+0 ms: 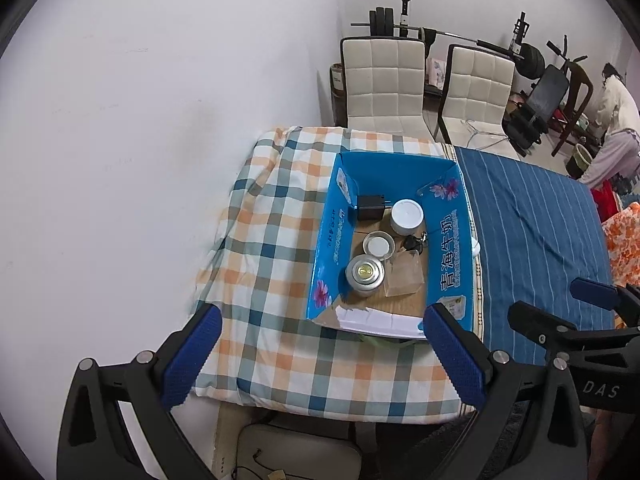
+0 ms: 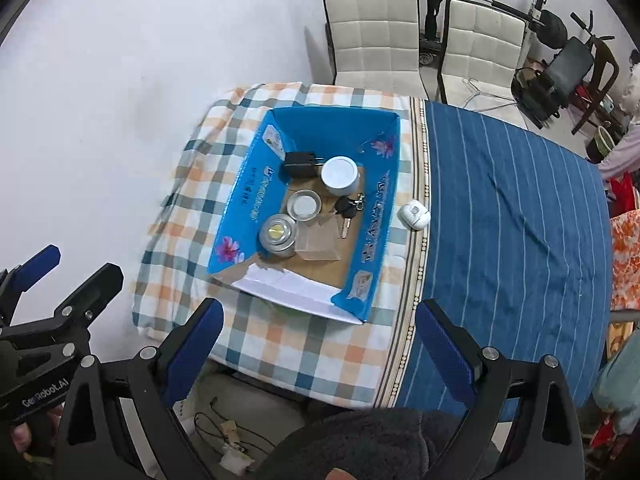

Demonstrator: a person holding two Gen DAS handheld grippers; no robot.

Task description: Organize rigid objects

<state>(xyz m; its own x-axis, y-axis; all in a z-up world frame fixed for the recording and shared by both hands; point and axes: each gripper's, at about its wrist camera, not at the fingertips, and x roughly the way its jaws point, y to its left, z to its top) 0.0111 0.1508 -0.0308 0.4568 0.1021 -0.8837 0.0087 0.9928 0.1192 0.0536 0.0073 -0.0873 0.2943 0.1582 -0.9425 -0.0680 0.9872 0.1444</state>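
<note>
Two grippers hang high above the bed, each with its jaws spread wide and nothing between them: the left gripper [image 1: 324, 356] and the right gripper [image 2: 320, 352] touch no object.

Out beyond the jaws sits the blue carton [image 2: 248, 188], open-topped, on the checked quilt [image 2: 280, 344]. Inside the carton lie a black charger [image 2: 301, 164] at the far end, a white jar [image 2: 339, 175] beside it, a small round tin [image 2: 305, 205] and a metal canister [image 2: 278, 236] toward the near end, a bunch of keys [image 2: 349, 208] along the right wall, and a clear plastic piece [image 2: 320, 245] next to the canister.

One item remains outside: a small white case [image 2: 414, 215], just beside the carton's right wall, at the edge of the striped blue sheet [image 2: 520, 208].

By my judgement the step in hand is fetching that case. The right gripper is better placed; descend straight over it with jaws kept wide, close across its narrower width, lift clear of the carton wall, then release over a bare patch of the floor.
</note>
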